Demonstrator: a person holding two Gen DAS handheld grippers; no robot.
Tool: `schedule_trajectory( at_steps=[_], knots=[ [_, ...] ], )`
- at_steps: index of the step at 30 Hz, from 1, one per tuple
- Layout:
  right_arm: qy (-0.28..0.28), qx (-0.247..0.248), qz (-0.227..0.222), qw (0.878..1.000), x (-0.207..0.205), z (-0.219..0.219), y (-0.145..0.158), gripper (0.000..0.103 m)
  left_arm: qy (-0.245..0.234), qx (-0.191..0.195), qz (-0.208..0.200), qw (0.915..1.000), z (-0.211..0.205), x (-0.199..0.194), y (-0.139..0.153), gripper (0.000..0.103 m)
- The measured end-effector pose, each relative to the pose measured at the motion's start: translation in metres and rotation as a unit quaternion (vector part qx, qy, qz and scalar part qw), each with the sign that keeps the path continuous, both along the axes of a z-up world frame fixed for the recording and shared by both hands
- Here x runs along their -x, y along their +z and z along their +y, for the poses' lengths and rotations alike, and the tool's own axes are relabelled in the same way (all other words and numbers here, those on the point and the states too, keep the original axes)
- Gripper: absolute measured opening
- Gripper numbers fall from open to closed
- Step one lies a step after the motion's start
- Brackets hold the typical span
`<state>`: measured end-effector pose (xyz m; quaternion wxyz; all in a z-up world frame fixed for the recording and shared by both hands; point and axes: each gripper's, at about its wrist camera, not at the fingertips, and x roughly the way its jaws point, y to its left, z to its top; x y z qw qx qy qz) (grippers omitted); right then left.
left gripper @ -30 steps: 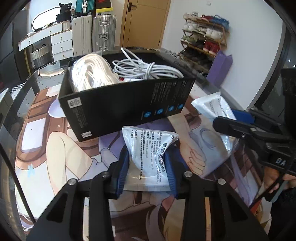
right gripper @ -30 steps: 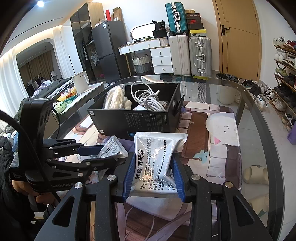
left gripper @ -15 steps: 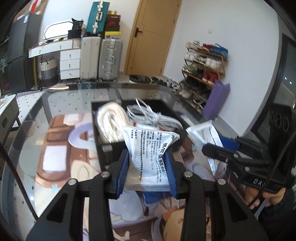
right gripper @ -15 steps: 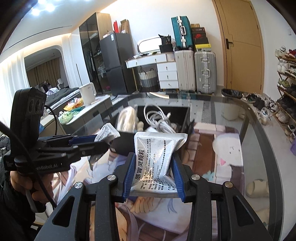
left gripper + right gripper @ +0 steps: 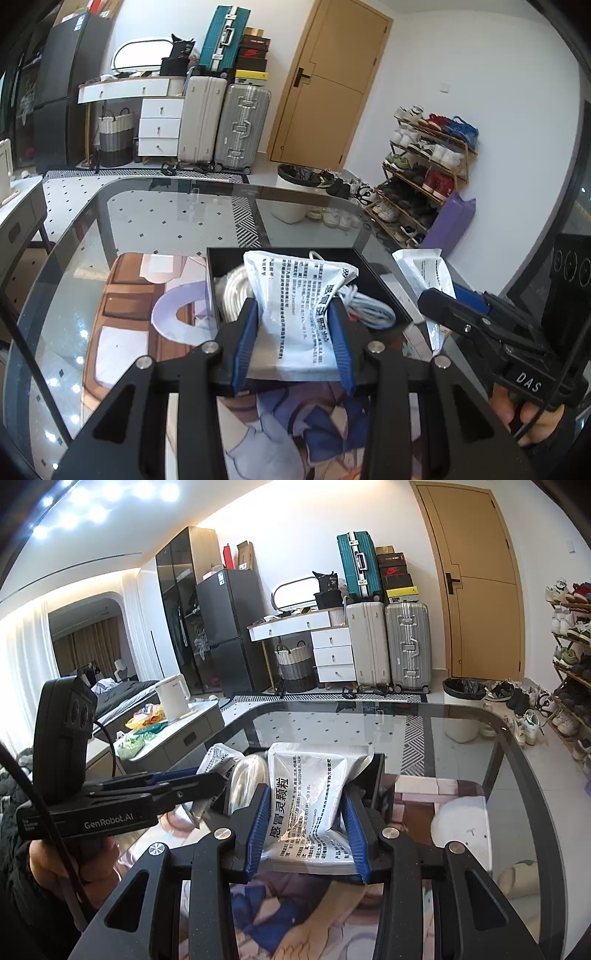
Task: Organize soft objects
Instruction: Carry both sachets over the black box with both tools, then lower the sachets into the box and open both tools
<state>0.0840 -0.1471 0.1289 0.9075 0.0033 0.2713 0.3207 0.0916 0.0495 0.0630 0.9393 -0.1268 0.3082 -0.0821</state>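
My left gripper is shut on a white soft pouch with black print, lifted over the near side of a black open box. Coiled white cables and a white rope bundle lie in that box. My right gripper is shut on a second white printed pouch, also held up near the box. In the left wrist view the right gripper appears at the right with its pouch. The left gripper shows at the left of the right wrist view.
The box stands on a glass table with a printed mat on it. Suitcases, a white dresser, a bin and a shoe rack stand beyond the table. A side counter with a kettle is at the left.
Both grippers have risen with their pouches. The left one also moved forward, so its pouch now hangs over the box instead of lying in front of it.
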Motion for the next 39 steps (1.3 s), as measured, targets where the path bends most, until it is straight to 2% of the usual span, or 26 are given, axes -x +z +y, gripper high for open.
schedule_trajectory(
  at_steps=[5, 12, 22, 28, 29, 32, 35, 37, 38, 39],
  knots=[
    [-0.001, 0.001, 0.001, 1.000, -0.015, 0.013, 0.000, 0.039, 0.012, -0.008, -0.008, 0.9999, 0.000, -0.018, -0.003, 0.037],
    [-0.009, 0.017, 0.006, 1.000, -0.038, 0.035, -0.016, 0.039, 0.024, -0.007, 0.002, 0.9997, 0.000, -0.038, -0.018, 0.037],
    [-0.019, 0.037, 0.011, 0.999, -0.054, 0.047, -0.035, 0.039, 0.028, -0.038, 0.001, 0.9989, -0.002, -0.046, -0.037, 0.038],
    [-0.017, 0.045, 0.017, 0.999, -0.056, 0.050, -0.040, 0.041, 0.020, -0.058, -0.001, 0.9981, -0.006, -0.043, -0.042, 0.043],
    [-0.017, 0.046, 0.017, 0.999, -0.057, 0.050, -0.040, 0.042, 0.018, -0.061, -0.001, 0.9980, -0.007, -0.042, -0.041, 0.046],
    [-0.011, 0.047, 0.018, 0.999, -0.059, 0.049, -0.035, 0.046, 0.019, -0.075, 0.000, 0.9970, -0.009, -0.039, -0.040, 0.055],
    [-0.004, 0.046, 0.011, 0.999, -0.054, 0.045, -0.030, 0.052, 0.011, -0.071, -0.003, 0.9974, -0.008, -0.033, -0.038, 0.059],
    [-0.004, 0.048, 0.003, 0.999, -0.050, 0.043, -0.026, 0.068, 0.009, -0.071, -0.006, 0.9974, -0.008, -0.029, -0.036, 0.060],
    [-0.004, 0.048, 0.000, 0.999, -0.048, 0.040, -0.024, 0.080, 0.010, -0.074, -0.007, 0.9972, -0.008, -0.026, -0.035, 0.062],
    [-0.005, 0.047, -0.006, 0.999, -0.045, 0.037, -0.022, 0.088, 0.009, -0.076, -0.009, 0.9971, -0.008, -0.024, -0.033, 0.064]
  ],
)
